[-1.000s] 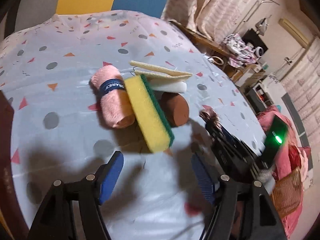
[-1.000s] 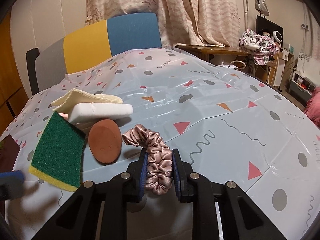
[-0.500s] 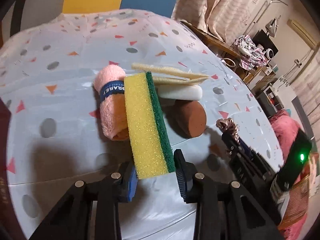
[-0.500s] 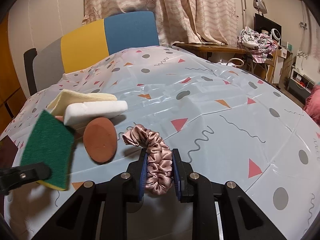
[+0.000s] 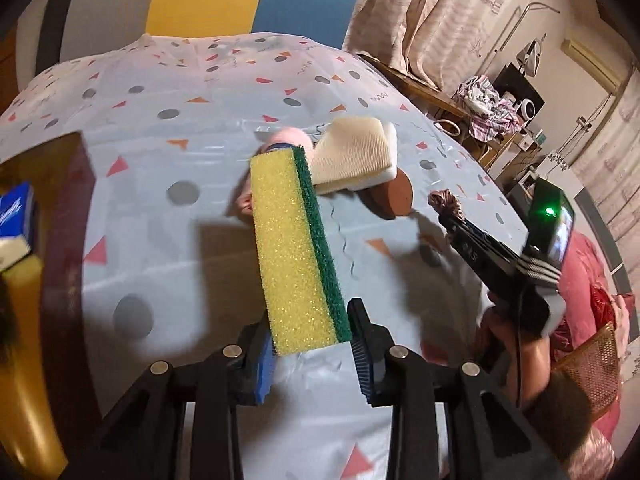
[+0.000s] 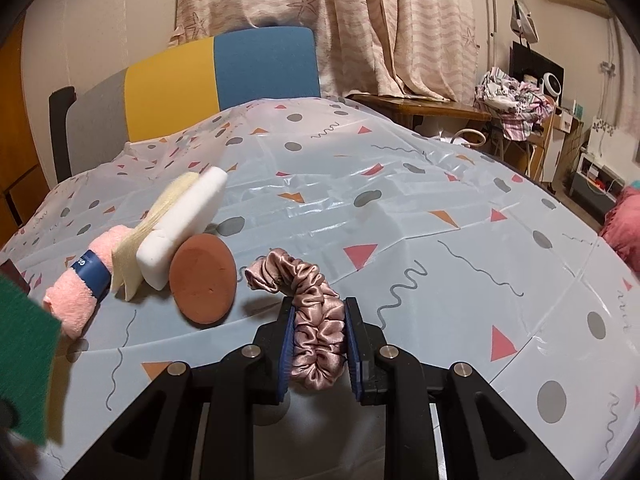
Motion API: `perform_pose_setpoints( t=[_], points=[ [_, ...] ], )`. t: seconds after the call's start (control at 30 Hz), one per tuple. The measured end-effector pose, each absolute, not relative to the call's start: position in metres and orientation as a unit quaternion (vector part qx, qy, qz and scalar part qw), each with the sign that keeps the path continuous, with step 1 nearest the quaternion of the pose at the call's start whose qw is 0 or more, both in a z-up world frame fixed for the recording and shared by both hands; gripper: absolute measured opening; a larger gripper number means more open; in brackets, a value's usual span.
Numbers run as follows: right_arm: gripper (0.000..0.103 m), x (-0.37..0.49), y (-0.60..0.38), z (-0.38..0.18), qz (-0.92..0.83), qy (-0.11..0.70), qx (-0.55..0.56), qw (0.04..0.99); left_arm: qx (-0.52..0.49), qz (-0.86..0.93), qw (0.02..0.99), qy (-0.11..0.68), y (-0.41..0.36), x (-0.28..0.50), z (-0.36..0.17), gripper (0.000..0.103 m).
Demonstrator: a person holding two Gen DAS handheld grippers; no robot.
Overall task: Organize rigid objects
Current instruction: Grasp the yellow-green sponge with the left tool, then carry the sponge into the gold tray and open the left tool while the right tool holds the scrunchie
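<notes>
Since a second ago your left tool (image 5: pixel 310 354) has closed its jaws and carried the yellow-and-green rectangular scouring sponge (image 5: pixel 298 248) away from the pile, so that the white foam block (image 6: pixel 182 228) with its cream ribbed cloth (image 6: pixel 132 240) now leans tilted on the brown oval sponge puff (image 6: pixel 202 280). The left tool's pads press the near end of the scouring sponge, held clear above the counter (image 6: pixel 400 208) under its pale patterned plastic cover. Your right tool (image 6: pixel 320 346) is clamped on the dusty-pink satin scrunchie (image 6: pixel 310 320), just beside the brown puff. The rolled pink towel with a blue band (image 6: pixel 84 276) lies on the counter, touching the cream cloth.
</notes>
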State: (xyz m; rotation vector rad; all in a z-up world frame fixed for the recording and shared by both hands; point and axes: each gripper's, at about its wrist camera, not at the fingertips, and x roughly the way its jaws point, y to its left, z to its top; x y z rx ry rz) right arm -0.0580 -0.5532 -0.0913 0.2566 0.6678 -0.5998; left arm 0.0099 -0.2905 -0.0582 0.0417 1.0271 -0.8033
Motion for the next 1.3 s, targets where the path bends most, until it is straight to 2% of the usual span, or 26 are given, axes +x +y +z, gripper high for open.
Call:
perform_pose_setpoints(
  t=[0.23,0.63,0.93,1.3],
  points=[
    [0.023,-0.057,-0.549,-0.09,-0.292,0.322,0.11,0.894,-0.003,-0.38,0.805,0.455,-0.254,-0.001,-0.04,0.029],
    [0.023,-0.052,-0.542,-0.09,-0.297,0.331,0.086,0.892,-0.083,-0.358,0.819,0.441,-0.186,0.014,-0.024,0.028],
    [0.023,-0.048,-0.539,-0.091,-0.297,0.338,0.073,0.89,-0.164,-0.305,0.862,0.369,-0.121,0.036,0.006,0.028],
    [0.023,-0.044,-0.534,-0.091,-0.297,0.343,0.052,0.89,-0.175,-0.237,0.874,0.388,-0.115,0.104,-0.02,0.028]
  ],
)
